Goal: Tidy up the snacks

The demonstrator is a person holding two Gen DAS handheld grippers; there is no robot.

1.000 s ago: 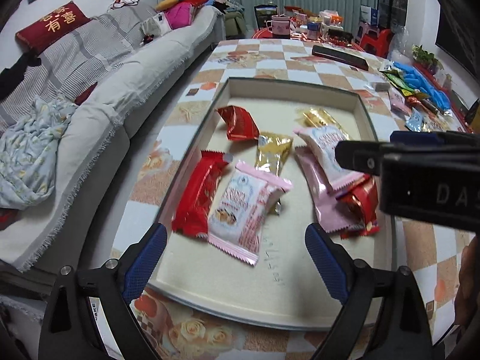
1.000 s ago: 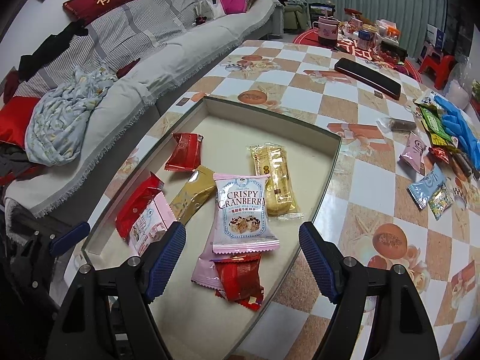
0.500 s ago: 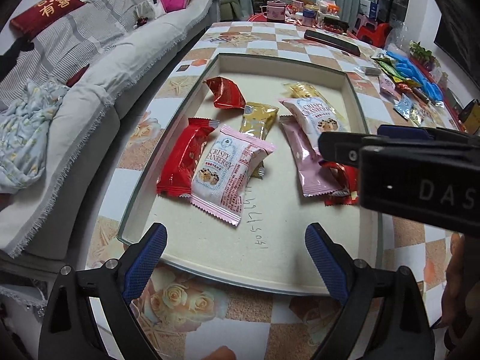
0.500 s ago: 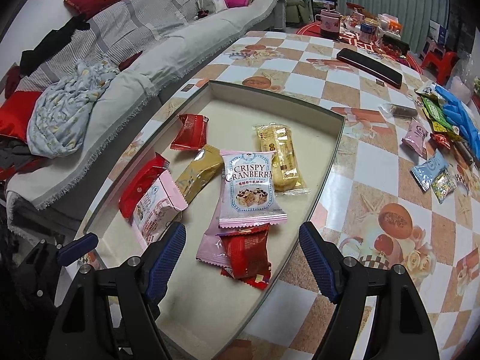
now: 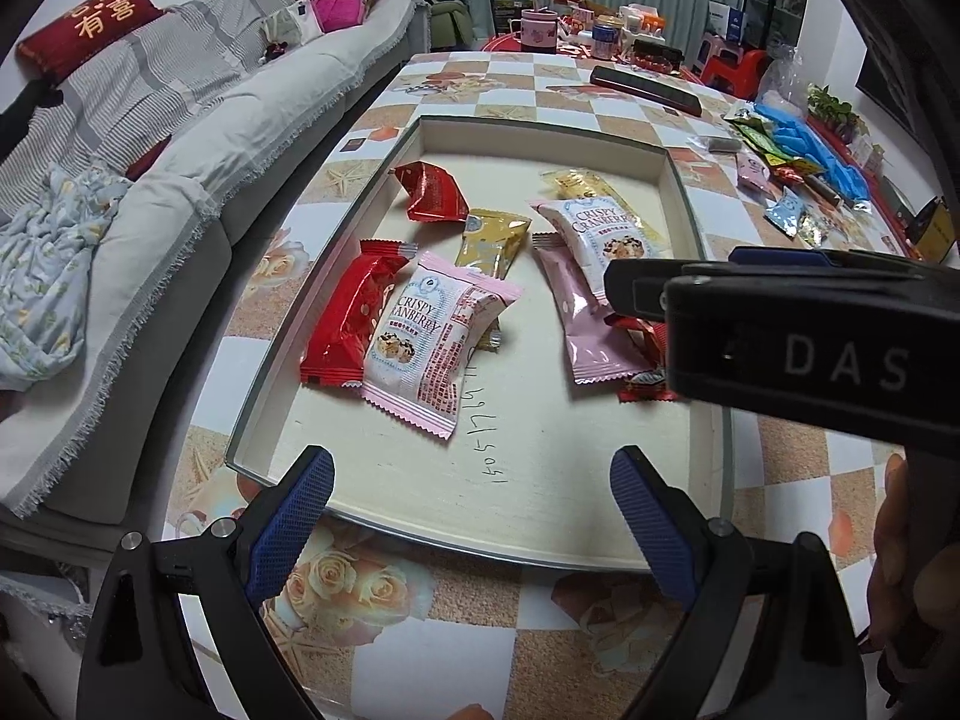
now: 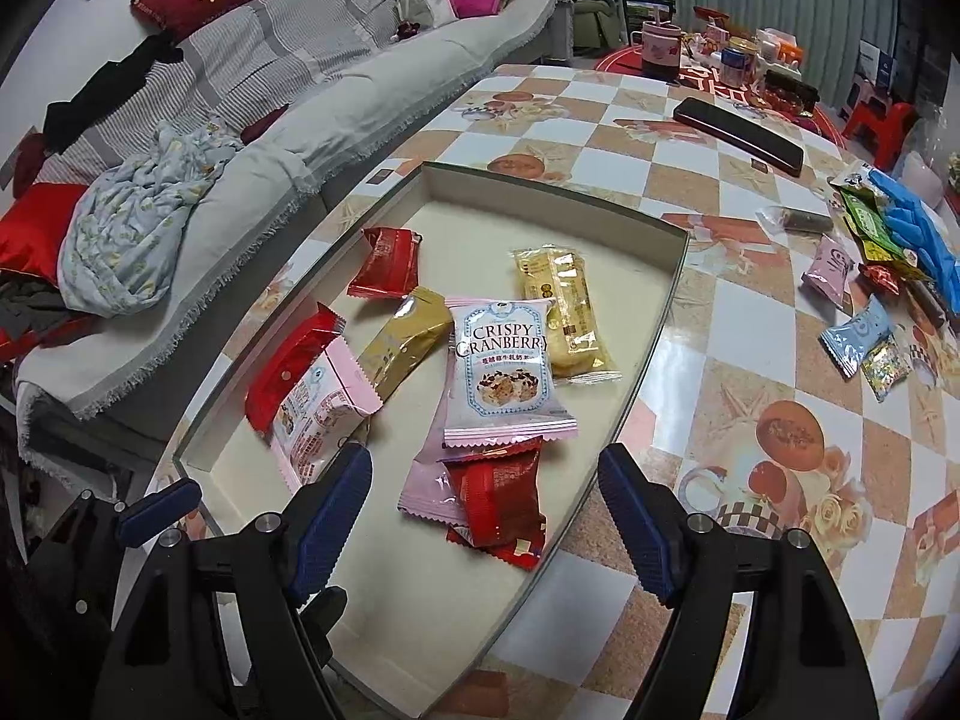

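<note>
**Clerk:** Left gripper [image 5: 471, 504], black frame with blue ribbed pads: spread wide, holding nothing, hovering over the near rim of the shallow cream rectangular cardboard tray [image 5: 600, 138]. Right gripper [image 6: 483, 510], same make: also spread, nothing between its pads, poised above the tray's near right corner [image 6: 675, 276].

**Checker:** Contents of the tray?

**Clerk:** Nine packets counted, loosely scattered. One pink-and-white "Crispy Cranberry" foil pouch [image 6: 507, 369], lying on a plain pink pouch [image 5: 591, 324]. A glossy red packet [image 6: 501, 501] rests on that pink pouch's near end. A second "Crispy Cranberry" pouch [image 5: 435, 339] overlaps a long red wrapper [image 5: 351, 321]. Also a gold foil packet [image 6: 405, 345], a clear yellow biscuit pack [image 6: 561, 309] and a small crumpled red sachet [image 6: 384, 264]; another wrapper is only an edge under the second pouch.

**Checker:** Outstanding stock?

**Clerk:** A loose cluster of small snack sachets [image 6: 858, 300], pink, pale blue, green and red, sits on the checkered tablecloth [image 6: 720, 384] well apart from the tray, beside blue plastic gloves [image 6: 924, 234].

**Checker:** Progress?

**Clerk:** Judged partway. Much is gathered, but unsorted and overlapping; the cluster on the cloth likely remains to be brought in.
</note>
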